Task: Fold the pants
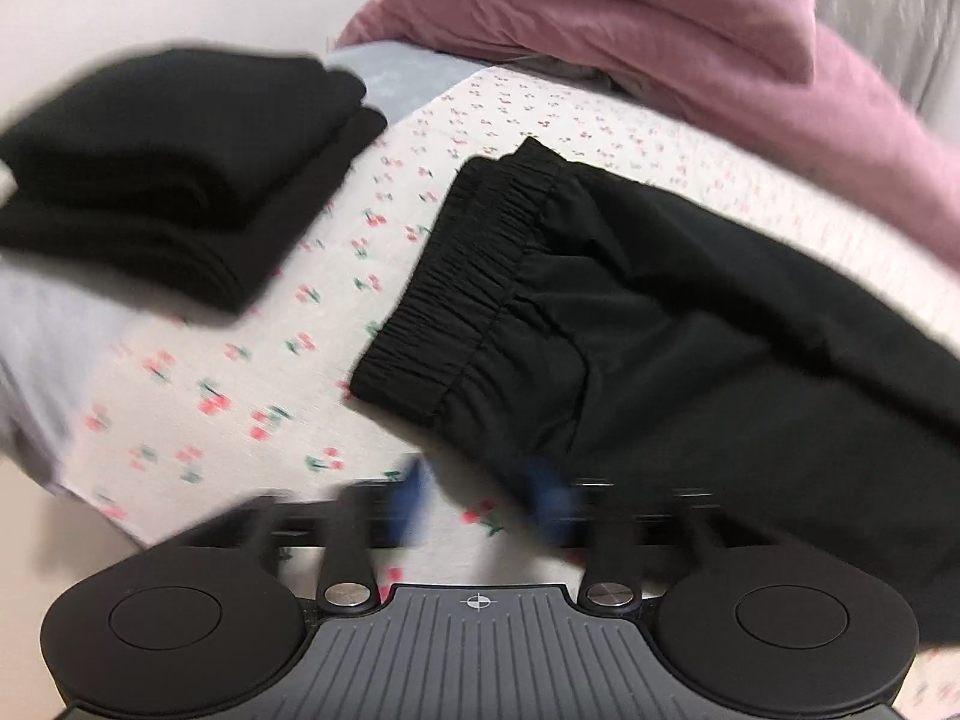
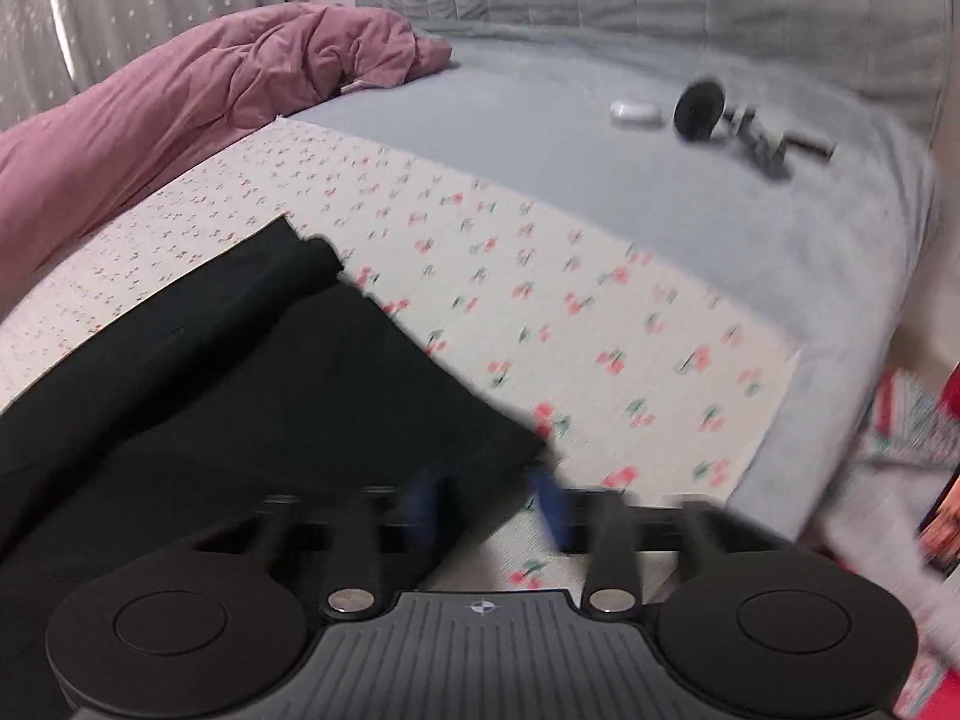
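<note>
Black pants (image 1: pixel 630 324) lie flat on a cherry-print sheet (image 1: pixel 252 372), folded lengthwise, elastic waistband (image 1: pixel 462 294) toward the left. My left gripper (image 1: pixel 486 498) is open just below the waistband's near corner, its blue fingertips (image 1: pixel 414 492) blurred, one over the sheet and one at the fabric edge. The right wrist view shows the leg end of the pants (image 2: pixel 240 372). My right gripper (image 2: pixel 489 504) is open at the hem's near corner, the hem edge between its blue fingertips (image 2: pixel 549 507). Neither grips fabric.
A stack of folded black clothes (image 1: pixel 180 180) sits at the left. A pink duvet (image 1: pixel 690 30) is bunched at the back. A grey blanket (image 2: pixel 660 180) carries a white case (image 2: pixel 635 111) and a black gadget (image 2: pixel 738 126). The bed edge drops off right.
</note>
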`<state>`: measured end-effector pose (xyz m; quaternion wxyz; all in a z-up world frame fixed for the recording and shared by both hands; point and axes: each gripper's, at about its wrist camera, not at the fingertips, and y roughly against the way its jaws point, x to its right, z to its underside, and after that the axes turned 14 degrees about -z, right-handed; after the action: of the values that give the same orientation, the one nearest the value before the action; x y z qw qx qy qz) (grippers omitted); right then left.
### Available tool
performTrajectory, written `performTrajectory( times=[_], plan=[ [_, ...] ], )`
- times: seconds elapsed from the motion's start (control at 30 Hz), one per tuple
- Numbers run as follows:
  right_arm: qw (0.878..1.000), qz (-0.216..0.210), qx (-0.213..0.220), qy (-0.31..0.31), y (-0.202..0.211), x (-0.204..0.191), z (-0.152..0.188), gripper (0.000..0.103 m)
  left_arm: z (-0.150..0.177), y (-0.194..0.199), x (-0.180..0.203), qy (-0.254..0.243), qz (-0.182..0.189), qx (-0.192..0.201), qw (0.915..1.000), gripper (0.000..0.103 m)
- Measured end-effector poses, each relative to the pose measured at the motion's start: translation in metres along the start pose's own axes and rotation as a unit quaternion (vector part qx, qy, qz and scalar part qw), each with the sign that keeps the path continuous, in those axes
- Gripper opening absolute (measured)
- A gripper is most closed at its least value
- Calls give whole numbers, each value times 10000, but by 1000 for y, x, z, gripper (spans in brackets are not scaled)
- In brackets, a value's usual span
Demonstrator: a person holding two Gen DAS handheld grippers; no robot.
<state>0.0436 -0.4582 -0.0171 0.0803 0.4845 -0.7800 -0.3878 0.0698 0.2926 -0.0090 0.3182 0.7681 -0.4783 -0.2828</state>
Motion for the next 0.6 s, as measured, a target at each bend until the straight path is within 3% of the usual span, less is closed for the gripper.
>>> performTrajectory(
  times=[0.07,0.13,0.4,0.6],
  plan=[
    [9999,-77,9,116,2,1,-8,54,-3,15,7,-340,-182,299,9988,76],
    [9995,-159,62,259,8,2,-13,74,-5,27,13,-546,-285,479,9970,76],
    [9954,-620,214,702,6,-24,-39,88,-31,52,78,-1180,374,920,9880,90],
    [9913,-852,44,1001,-21,-42,-64,92,-56,41,148,-1703,831,826,9784,92]
  ],
)
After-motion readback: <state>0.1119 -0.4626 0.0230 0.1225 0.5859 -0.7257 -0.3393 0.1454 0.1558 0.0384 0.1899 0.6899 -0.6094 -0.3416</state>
